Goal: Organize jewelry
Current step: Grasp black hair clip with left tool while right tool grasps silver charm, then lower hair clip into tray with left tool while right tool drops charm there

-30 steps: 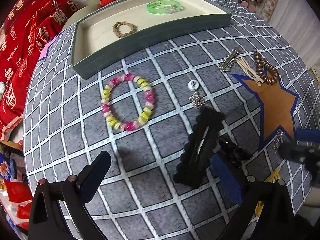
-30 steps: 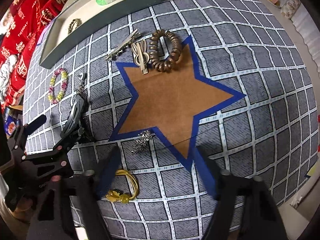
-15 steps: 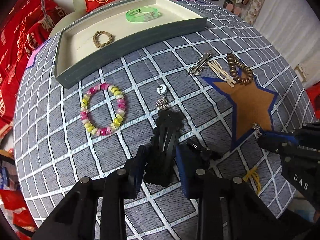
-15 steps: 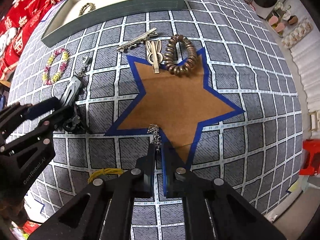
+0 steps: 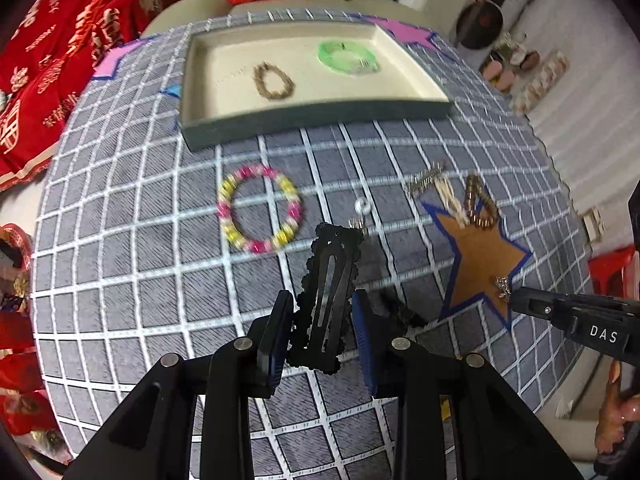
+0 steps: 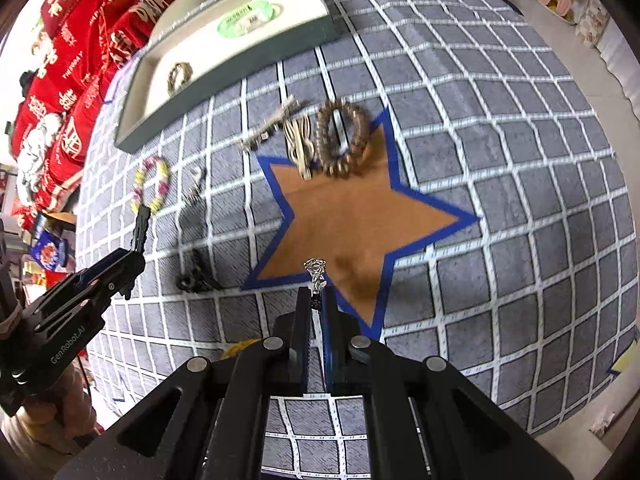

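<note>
Left wrist view: left tool clamps a black scalloped hair clip between its pads; beaded bracelet lies ahead-left. Right wrist view: right tool, nearly closed, pinches a silver earring above the brown star.

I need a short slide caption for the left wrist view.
Left gripper lifts a black hair clip above the checked tablecloth.

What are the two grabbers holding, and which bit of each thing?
Left gripper: the black hair clip, by its lower end. Right gripper: a small silver trinket, by its bottom end.
</note>
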### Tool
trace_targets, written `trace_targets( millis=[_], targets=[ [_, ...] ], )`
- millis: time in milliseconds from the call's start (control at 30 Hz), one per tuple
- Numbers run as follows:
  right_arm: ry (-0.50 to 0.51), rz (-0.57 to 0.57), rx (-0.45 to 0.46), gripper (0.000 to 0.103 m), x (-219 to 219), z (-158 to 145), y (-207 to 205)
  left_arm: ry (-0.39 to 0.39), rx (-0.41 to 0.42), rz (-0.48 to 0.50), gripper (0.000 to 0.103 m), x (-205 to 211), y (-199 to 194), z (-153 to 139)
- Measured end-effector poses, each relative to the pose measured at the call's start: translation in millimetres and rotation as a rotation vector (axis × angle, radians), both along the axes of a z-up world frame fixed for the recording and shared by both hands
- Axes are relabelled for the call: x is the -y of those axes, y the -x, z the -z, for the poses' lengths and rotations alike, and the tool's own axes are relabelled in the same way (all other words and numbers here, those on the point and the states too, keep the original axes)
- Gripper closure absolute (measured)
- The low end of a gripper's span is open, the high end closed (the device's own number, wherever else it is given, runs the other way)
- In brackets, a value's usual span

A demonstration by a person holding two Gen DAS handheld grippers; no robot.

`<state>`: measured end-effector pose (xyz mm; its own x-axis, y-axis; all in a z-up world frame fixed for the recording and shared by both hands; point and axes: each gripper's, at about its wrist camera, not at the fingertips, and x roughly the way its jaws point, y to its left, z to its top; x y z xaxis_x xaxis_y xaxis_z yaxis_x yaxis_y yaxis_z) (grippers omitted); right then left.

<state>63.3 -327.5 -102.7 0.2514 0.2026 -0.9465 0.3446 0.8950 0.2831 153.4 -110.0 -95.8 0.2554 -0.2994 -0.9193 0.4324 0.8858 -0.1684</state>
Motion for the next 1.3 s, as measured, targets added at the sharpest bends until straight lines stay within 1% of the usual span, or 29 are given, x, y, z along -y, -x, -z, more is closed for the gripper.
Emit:
trace_targets(
  millis=[133, 300, 533, 700, 967, 1100, 1167, 1300],
  targets=[
    [-0.022, 0.008, 0.029, 0.098, 8.2, -13.4, -10.3, 0.019, 0.027, -0.041, 0.064, -2.6, -12.6, -13.7],
    [-0.044, 0.010, 0.073, 0.098, 15.0, -26.2, -32.3, 0.024, 0.061, -0.082, 0.064, -0.9, -31.4, -32.0],
    [-0.016, -0.038, 0.158, 0.098, 25.8, -54.1, -79.1, 0.021, 0.095, -0.124, 0.064, 2.8, -59.5, -50.3],
    [-0.020, -0.058, 0.199, 0.098, 37.3, -66.8, -113.2, 0.017, 0.118, -0.167, 0.064, 6.3, -87.7, -60.6],
    [-0.001, -0.131, 0.230, 0.098, 45.1, -73.0, -170.4, 0.006, 0.151, -0.225, 0.064, 18.9, -130.9, -67.4],
    [0.005, -0.174, 0.240, 0.098, 45.6, -71.8, -201.8, 0.017, 0.159, -0.252, 0.064, 27.7, -157.1, -66.8],
    [0.003, -0.193, 0.246, 0.098, 46.0, -71.0, -220.3, 0.006, 0.162, -0.254, 0.064, 34.3, -169.6, -63.9],
    [-0.004, -0.215, 0.254, 0.098, 46.6, -66.9, -252.0, -0.042, 0.183, -0.251, 0.064, 48.7, -192.9, -51.9]
  ],
)
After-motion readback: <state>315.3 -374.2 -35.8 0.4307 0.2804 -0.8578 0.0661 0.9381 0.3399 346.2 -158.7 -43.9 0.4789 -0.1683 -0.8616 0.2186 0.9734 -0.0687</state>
